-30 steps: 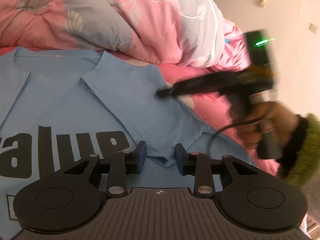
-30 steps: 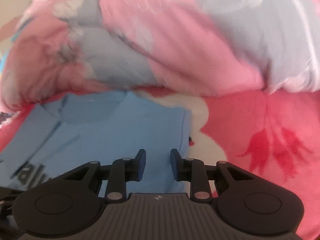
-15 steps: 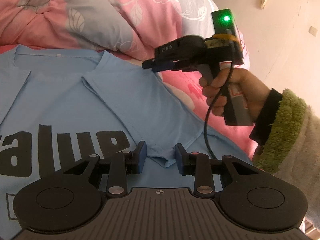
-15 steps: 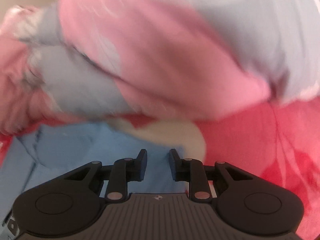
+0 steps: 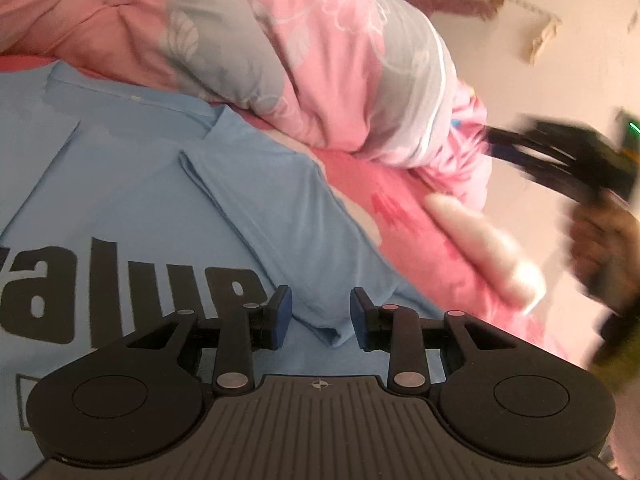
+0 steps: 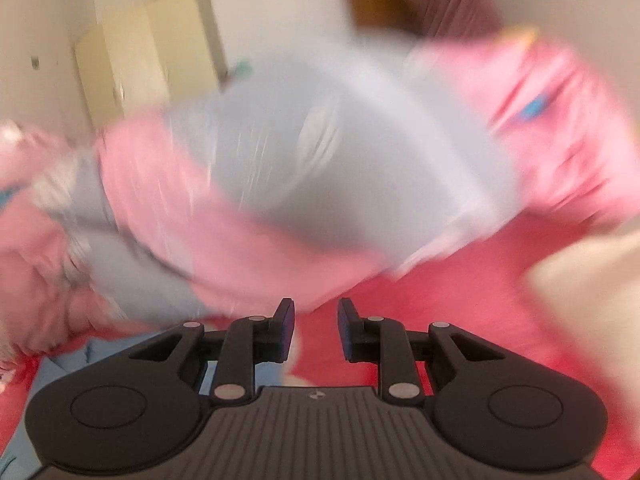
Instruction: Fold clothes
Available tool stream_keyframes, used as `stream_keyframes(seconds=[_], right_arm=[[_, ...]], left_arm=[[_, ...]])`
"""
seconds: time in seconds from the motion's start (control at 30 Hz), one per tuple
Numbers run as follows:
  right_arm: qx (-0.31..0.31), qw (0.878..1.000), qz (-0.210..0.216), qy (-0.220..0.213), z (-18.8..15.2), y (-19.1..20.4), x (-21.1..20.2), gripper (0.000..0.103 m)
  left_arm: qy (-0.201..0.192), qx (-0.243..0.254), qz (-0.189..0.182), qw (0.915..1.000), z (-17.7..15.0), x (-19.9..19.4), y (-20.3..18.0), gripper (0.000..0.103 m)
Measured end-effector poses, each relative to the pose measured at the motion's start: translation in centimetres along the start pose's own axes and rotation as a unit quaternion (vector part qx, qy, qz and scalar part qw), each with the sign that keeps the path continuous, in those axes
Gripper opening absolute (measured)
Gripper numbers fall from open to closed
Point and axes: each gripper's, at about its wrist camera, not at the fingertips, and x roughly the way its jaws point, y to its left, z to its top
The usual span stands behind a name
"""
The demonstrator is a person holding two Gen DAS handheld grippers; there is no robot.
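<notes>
A light blue T-shirt (image 5: 160, 200) with black lettering lies flat on the bed. Its right sleeve (image 5: 288, 232) is folded in over the body. My left gripper (image 5: 320, 316) is open and empty, its fingertips just above the sleeve's lower hem. My right gripper (image 6: 316, 320) is open and empty, lifted off the shirt over the red sheet. It appears blurred in the left wrist view (image 5: 560, 160) at the far right. Only a corner of the shirt (image 6: 92, 356) shows in the right wrist view.
A bunched pink and grey floral duvet (image 5: 320, 60) lies behind the shirt. The red patterned bed sheet (image 5: 420, 240) lies to its right. A cream wall (image 5: 540, 60) lies beyond the bed, and a pale wardrobe (image 6: 152, 52) stands at the back.
My right gripper has swung away from the sleeve, up and to the right, and its view is motion-blurred. My left gripper has stayed over the sleeve hem.
</notes>
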Motion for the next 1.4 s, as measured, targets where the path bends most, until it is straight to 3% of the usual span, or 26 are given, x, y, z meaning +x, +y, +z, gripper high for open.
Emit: stream_keyframes(seconds=[0.13, 0.23, 0.43, 0.6, 0.73, 0.9, 1.0, 1.1, 1.4], right_arm=[[-0.041, 0.997, -0.032, -0.056, 1.9, -2.1, -11.1, 0.026], [-0.093, 0.995, -0.034, -0.026, 1.1, -1.2, -13.0, 0.026], [-0.158, 0.981, 0.072, 0.082, -6.9, 4.4, -4.5, 0.025], [-0.146, 0.972, 0.139, 0.121, -11.2, 7.8, 2.0, 0.025], [-0.133, 0.971, 0.140, 0.142, -13.3, 7.0, 3.4, 0.024], [-0.103, 0.974, 0.155, 0.128, -13.9, 5.7, 2.6, 0.024], [-0.114, 0.974, 0.153, 0.123, -14.2, 6.0, 2.6, 0.024], [-0.116, 0.974, 0.153, 0.117, -14.3, 5.9, 2.6, 0.024], [-0.079, 0.974, 0.176, 0.120, -14.2, 4.7, 2.9, 0.024]], left_arm=[[-0.011, -0.018, -0.006, 0.9998, 0.4, -0.4, 0.2, 0.031], [-0.017, -0.020, 0.009, 0.9996, 0.9, -0.3, 0.1, 0.031], [-0.014, 0.003, 0.069, 0.9975, 3.0, 0.3, -0.6, 0.031], [0.003, 0.066, 0.105, 0.9922, 4.6, 3.1, -1.3, 0.031], [0.017, 0.078, 0.143, 0.9865, 4.6, 5.0, -0.3, 0.030], [0.004, 0.063, 0.137, 0.9885, 4.4, 4.0, 0.5, 0.030], [-0.004, 0.085, 0.122, 0.9889, 4.9, 4.2, -0.8, 0.031], [0.004, 0.099, 0.142, 0.9849, 5.2, 5.3, -1.3, 0.031], [0.024, 0.099, 0.150, 0.9834, 6.2, 7.9, -1.7, 0.030]])
